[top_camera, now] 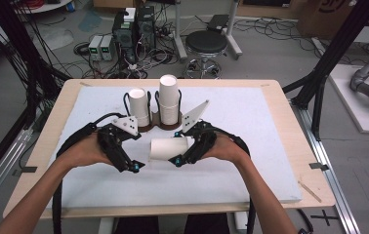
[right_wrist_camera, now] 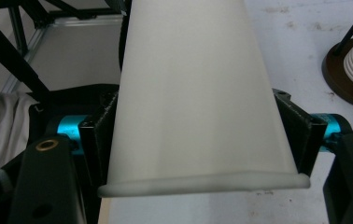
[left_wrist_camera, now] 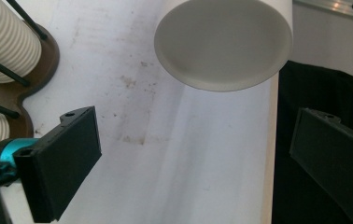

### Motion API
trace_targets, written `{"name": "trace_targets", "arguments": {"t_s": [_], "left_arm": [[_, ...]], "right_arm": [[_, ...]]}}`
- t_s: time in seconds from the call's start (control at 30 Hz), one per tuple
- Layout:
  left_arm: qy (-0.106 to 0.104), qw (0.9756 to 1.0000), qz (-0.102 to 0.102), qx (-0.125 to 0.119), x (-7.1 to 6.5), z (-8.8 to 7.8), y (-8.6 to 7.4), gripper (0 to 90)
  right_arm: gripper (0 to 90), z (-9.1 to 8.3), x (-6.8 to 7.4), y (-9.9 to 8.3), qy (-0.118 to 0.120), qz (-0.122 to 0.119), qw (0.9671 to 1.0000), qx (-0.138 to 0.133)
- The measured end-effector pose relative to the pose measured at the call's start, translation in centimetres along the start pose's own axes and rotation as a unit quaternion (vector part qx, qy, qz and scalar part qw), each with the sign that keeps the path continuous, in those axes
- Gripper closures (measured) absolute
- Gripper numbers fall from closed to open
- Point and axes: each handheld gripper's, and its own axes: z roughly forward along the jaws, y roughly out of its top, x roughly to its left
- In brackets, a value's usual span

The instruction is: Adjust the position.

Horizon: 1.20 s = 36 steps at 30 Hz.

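Item: paper cup, held sideways w/ my right hand-held gripper clamped near its rim; left hand-held gripper jaws apart, empty. Risk: thin wall may crush or slip free, dropping cup onto bench.

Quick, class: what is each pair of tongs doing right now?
Left tongs: open, holding nothing.
Right tongs: shut on the white paper cup, held on its side near the rim.

Lab (floor cables, computers)
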Motion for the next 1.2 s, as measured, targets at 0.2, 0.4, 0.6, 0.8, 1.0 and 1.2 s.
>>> {"name": "trace_targets", "arguments": {"t_s": [0.2, 0.4, 0.6, 0.8, 1.0, 1.2], "left_arm": [[-0.005, 0.9986, 0.01, 0.051, -0.1, 1.0, 0.8, 1.8], [-0.008, 0.9973, 0.015, 0.072, -0.2, 1.9, 1.6, 1.8], [-0.013, 0.9958, 0.017, 0.089, -0.2, 2.5, 2.2, 1.9], [-0.018, 0.9937, 0.02, 0.109, -0.4, 3.3, 2.2, 3.0], [-0.024, 0.9916, 0.025, 0.125, -0.4, 4.1, 2.3, 3.0], [-0.028, 0.991, 0.023, 0.129, -0.5, 4.3, 2.4, 3.0]], "right_arm": [[27.9, 0.2, 0.2, 0.5, -0.001, -0.004, 0.9992, 0.04], [27.9, 0.5, 0.2, 0.9, -0.001, -0.009, 0.9976, 0.069], [27.9, 1.3, 0.3, 1.5, 0.0, -0.019, 0.9943, 0.105], [27.9, 2.3, 0.3, 1.8, 0.005, -0.031, 0.9908, 0.132], [27.9, 2.9, 0.6, 2.2, 0.011, -0.028, 0.9877, 0.153], [27.9, 3.0, 0.6, 2.4, 0.012, -0.032, 0.9868, 0.158]]}}
